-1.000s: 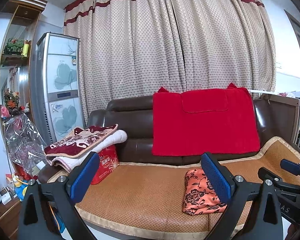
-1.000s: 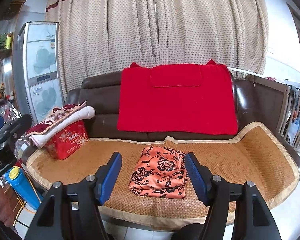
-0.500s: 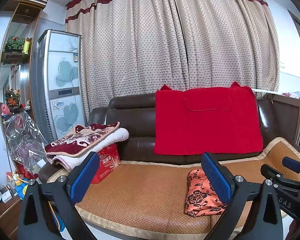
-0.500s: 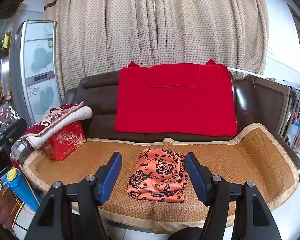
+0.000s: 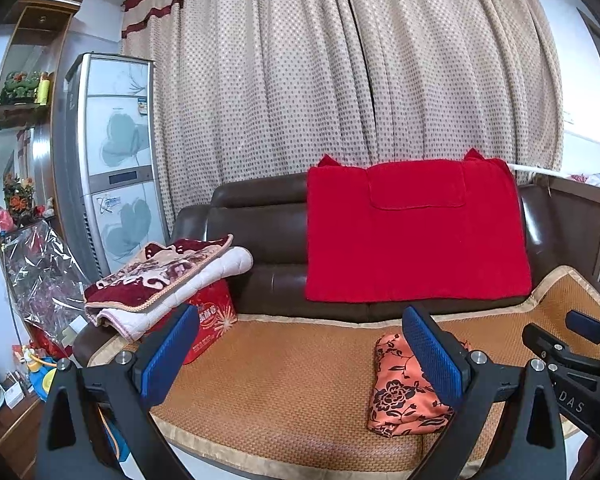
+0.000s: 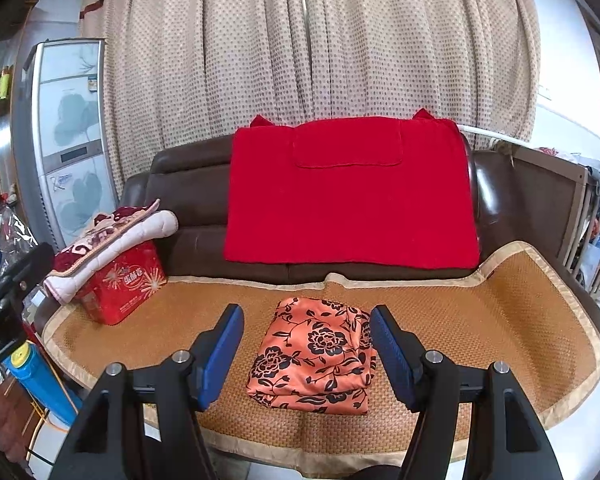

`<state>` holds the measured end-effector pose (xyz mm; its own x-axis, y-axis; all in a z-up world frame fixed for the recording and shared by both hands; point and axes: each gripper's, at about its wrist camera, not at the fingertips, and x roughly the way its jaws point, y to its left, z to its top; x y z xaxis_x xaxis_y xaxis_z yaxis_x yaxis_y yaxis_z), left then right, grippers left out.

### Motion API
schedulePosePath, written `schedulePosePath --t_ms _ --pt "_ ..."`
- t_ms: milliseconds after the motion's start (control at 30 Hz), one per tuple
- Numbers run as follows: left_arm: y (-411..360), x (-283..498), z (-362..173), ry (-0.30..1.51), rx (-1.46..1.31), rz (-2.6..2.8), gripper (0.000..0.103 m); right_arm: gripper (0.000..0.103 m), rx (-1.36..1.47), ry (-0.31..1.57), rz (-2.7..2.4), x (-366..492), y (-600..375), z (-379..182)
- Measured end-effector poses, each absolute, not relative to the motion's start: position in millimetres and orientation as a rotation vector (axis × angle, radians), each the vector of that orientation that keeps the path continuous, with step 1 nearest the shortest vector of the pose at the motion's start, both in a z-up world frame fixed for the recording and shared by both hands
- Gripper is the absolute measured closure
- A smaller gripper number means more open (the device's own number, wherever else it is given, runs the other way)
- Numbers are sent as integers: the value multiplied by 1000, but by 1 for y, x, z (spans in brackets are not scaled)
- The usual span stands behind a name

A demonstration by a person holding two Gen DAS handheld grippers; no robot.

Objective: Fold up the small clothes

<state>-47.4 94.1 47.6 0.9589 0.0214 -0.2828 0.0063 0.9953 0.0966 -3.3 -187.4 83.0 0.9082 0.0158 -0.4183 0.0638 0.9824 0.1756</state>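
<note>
An orange garment with a black flower print [image 6: 314,354] lies folded into a thick, roughly square bundle on the woven mat [image 6: 500,312] that covers the seat of a dark brown sofa [image 6: 188,236]. Its layers stack at the near edge, and the top face is smooth apart from a few soft creases. It sits near the front edge of the mat, about the middle of the seat.

The right gripper [image 6: 306,354] hangs in front of the bundle with its blue pads standing wide, one to each side of the cloth as seen from its own camera; they appear to be short of it and not touching, though the depth is hard to judge from this angle. The left gripper [image 5: 296,354] also stands wide open with nothing between its pads, aimed at bare mat to the left of the garment [image 5: 404,392].

The right wrist view shows the whole bundle, while the left wrist view has its right part hidden behind that gripper's own finger. The left view alone shows the shelf with ornaments [image 5: 20,92] at the far left and the right gripper's tip [image 5: 580,344] at the right edge. Both views show the red cloth [image 6: 350,196] draped over the backrest, the folded blanket [image 6: 108,240] on a red box [image 6: 124,288] at the left end, and the dotted curtain [image 6: 320,48] behind.
</note>
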Motion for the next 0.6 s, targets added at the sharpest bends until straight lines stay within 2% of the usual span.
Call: schedulePosePath --t_ms 600 --pt "83 -17 31 337 96 -17 2 33 178 471 -57 24 -190 70"
